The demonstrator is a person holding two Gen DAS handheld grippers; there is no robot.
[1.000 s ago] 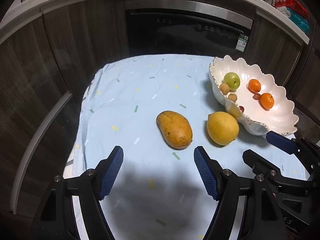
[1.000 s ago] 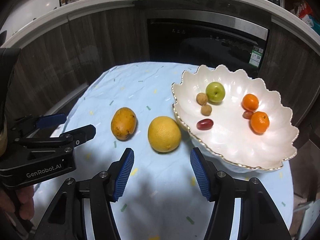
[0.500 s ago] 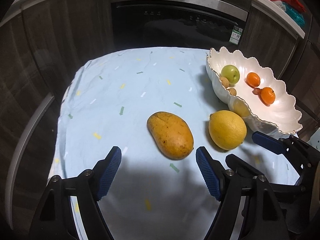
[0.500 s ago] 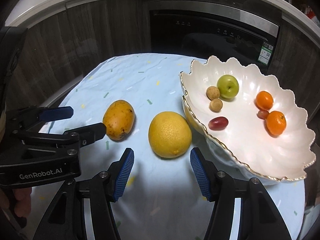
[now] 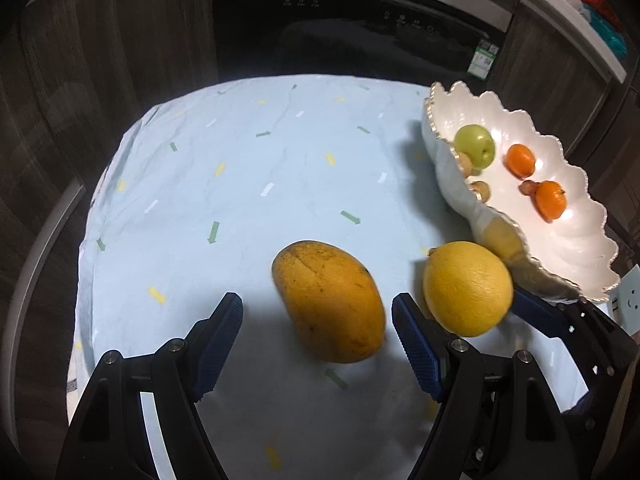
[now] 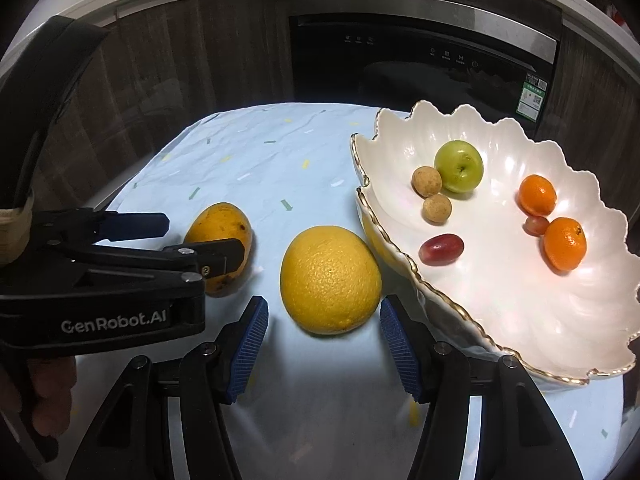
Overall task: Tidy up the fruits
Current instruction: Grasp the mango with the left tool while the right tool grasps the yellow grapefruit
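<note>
Left wrist: bowl [image 5: 448, 176] wall hides longans [image 5: 480, 191].

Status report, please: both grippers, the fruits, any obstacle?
Left gripper open, mango just ahead. Right gripper open, facing the big yellow citrus. Both fruits on the cloth beside the scalloped bowl. Nothing in the way.

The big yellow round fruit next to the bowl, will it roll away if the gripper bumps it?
Probably, yes. The yellow citrus is nearly round and sits loose on the flat cloth, so a nudge could roll it. The bowl close beside it might stop it that way. Its dimpled peel looks firm, so the open right gripper likely can hold it without slipping.
</note>
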